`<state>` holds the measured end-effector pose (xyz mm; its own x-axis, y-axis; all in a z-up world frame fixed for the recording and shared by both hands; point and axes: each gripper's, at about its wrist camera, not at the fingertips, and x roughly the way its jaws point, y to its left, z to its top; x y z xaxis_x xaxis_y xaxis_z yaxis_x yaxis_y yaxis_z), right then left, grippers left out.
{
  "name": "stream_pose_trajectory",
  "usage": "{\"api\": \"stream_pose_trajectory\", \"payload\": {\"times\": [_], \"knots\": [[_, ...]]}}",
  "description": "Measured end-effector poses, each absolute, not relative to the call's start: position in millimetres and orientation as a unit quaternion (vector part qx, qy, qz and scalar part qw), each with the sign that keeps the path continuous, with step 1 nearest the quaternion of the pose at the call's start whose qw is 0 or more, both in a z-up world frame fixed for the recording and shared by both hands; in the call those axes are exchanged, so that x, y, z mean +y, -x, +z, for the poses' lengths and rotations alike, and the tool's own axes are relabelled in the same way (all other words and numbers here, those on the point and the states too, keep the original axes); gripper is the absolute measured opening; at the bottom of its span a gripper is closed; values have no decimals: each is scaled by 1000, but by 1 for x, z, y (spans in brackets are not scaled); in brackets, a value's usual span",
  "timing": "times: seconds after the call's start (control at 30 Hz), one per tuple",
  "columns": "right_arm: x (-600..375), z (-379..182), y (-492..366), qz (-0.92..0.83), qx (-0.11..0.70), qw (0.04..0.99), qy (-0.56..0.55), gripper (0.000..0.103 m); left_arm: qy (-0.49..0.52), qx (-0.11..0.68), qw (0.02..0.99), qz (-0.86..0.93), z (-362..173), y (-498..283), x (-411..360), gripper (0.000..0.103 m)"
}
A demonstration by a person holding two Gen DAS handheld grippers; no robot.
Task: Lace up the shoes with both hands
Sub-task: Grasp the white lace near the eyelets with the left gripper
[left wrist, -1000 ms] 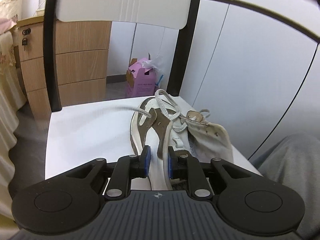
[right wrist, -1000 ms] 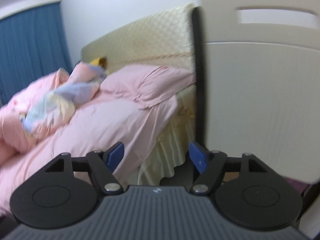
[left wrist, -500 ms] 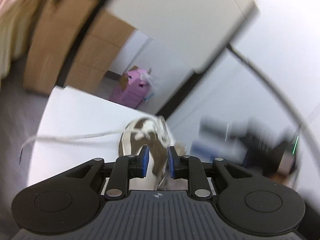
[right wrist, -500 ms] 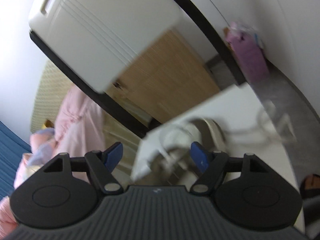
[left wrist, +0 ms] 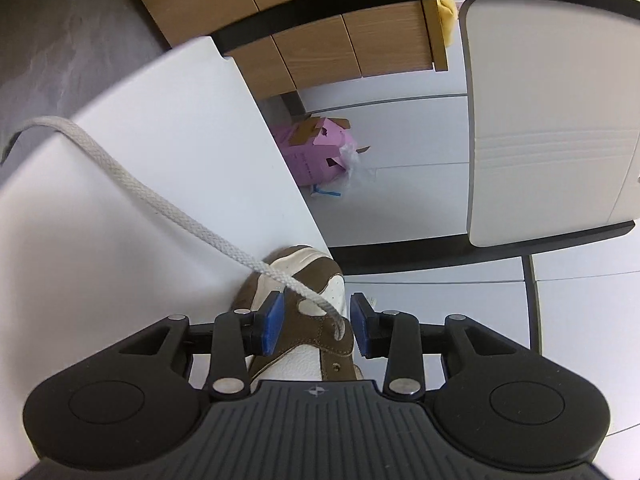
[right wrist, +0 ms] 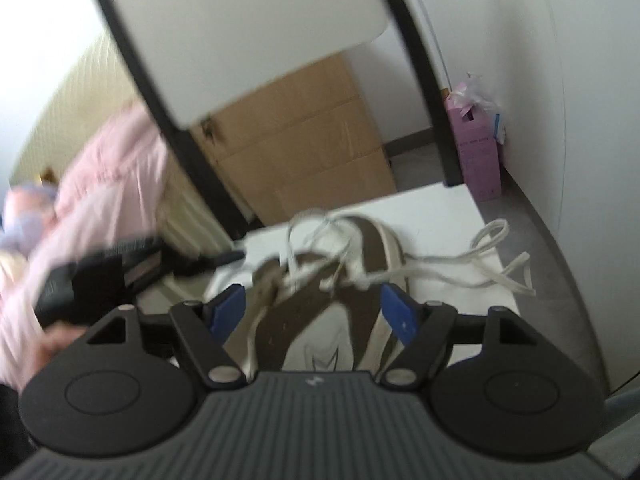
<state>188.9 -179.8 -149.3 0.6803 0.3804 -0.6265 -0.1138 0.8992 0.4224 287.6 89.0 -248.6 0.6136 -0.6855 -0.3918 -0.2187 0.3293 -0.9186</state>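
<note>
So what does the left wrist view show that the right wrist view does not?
Only the left wrist view: one lace running straight across the white chair seat over its edge, and the left hand-held gripper, jaws just opened, not gripping the lace between them.

Only the right wrist view: pink bedding, loose lace loops, the open right hand-held gripper.

Both: the brown and white shoe, the pink box, the wooden cabinet.

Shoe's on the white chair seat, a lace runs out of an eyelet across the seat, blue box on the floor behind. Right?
Not quite: the box is pink, not blue, as the left wrist view shows. The rest holds: the shoe sits on the white chair seat, and the lace runs from an eyelet across it.
</note>
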Motion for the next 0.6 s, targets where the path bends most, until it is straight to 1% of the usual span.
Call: {"api": "stream_pose_trajectory", "payload": {"times": [0.07, 0.1, 0.13, 0.17, 0.2, 0.23, 0.27, 0.3, 0.33, 0.37, 0.4, 0.43, 0.5, 0.6], "knots": [[-169, -155, -190, 126, 389, 899, -154, 76, 549, 404, 714, -162, -246, -288, 87, 39], [-163, -159, -190, 120, 396, 899, -142, 74, 543, 401, 721, -160, -245, -286, 86, 31], [-161, -162, -190, 105, 397, 902, -135, 69, 537, 399, 726, -160, -244, -287, 86, 18], [-159, -165, -190, 90, 397, 905, -128, 67, 532, 397, 730, -162, -242, -286, 86, 14], [-156, -168, -189, 75, 397, 907, -120, 68, 524, 395, 737, -163, -240, -285, 85, 8], [-155, -171, -189, 56, 391, 910, -128, 65, 515, 393, 744, -165, -237, -283, 84, 4], [-155, -175, -189, 37, 390, 908, -149, 63, 506, 391, 751, -166, -235, -282, 84, 3], [-157, -180, -188, 25, 386, 904, -183, 57, 493, 389, 761, -165, -230, -281, 82, 3], [-157, -185, -186, 12, 378, 901, -212, 47, 484, 385, 768, -164, -227, -279, 82, 3], [-154, -186, -183, -2, 369, 907, -205, 43, 478, 381, 774, -163, -224, -277, 82, 3], [-150, -187, -180, -16, 359, 912, -196, 31, 472, 376, 781, -161, -222, -275, 82, 3], [-146, -188, -178, -31, 349, 918, -187, 28, 466, 370, 789, -155, -219, -273, 82, 2], [-147, -190, -173, -48, 337, 917, -208, 28, 450, 362, 803, -147, -212, -269, 82, 2], [-144, -190, -169, -65, 327, 920, -205, 25, 426, 343, 827, -133, -200, -260, 85, 2]]}}
